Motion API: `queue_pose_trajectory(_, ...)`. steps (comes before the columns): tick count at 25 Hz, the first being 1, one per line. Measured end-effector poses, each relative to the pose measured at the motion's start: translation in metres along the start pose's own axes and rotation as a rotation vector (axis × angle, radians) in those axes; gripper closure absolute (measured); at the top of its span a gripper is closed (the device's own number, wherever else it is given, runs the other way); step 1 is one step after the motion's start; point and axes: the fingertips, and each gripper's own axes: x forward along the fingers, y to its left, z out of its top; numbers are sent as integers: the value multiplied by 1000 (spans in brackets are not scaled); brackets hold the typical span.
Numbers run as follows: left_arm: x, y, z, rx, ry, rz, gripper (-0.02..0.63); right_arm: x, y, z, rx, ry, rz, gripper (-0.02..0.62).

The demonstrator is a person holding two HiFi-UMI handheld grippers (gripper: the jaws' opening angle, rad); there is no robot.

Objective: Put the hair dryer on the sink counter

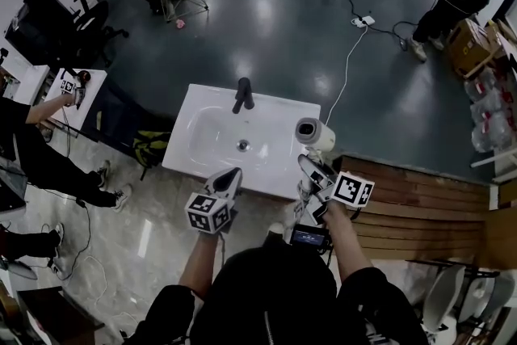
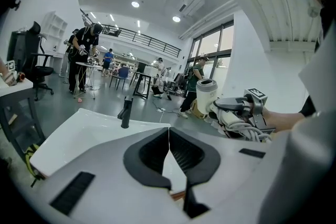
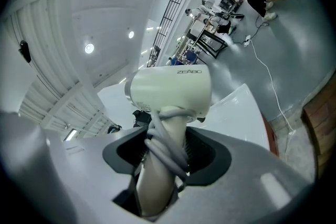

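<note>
The hair dryer [image 1: 314,133] is not yet on the sink tabletop [image 1: 275,164]. It hangs in the air over the tabletop's right edge, carried by the right claw [image 3: 165,150]. What is left, I judge, is to lower it onto a flat part beside the basin [image 1: 230,133] and let go. The right claw stands wide and grips the dryer's handle, with the cord [image 3: 167,139] wound round it. The left claw [image 2: 169,145] is closed and empty, near the tabletop's front edge.

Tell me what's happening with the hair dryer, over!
Left gripper shut, empty. Right gripper shut on hair dryer handle, cord wrapped round it. Dryer held up at right edge of sink counter, not set down. Faucet at the back, apart from it.
</note>
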Motion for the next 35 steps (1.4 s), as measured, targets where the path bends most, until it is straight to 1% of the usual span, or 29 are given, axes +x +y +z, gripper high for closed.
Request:
queue_pose_trajectory(6, 17, -3, 0, -4, 9, 9, 594, 4, -14, 12, -1, 17, -10, 388)
queue_pose_trajectory(10, 23, -5, 6, 6, 8, 3, 594, 6, -13, 20, -7, 13, -7, 388)
queue_pose_trajectory(19, 32, -6, 9, 8, 1, -15, 594, 3, -19, 22, -3, -2, -25, 388)
queue_pose_trajectory(28, 52, -10, 15, 26, 6, -77, 594, 2, -25, 26, -20, -36, -70, 388)
queue_pose_trajectory(35, 74, -6, 20, 34, 27, -130, 594, 6, -36, 34, -25, -69, -119, 388)
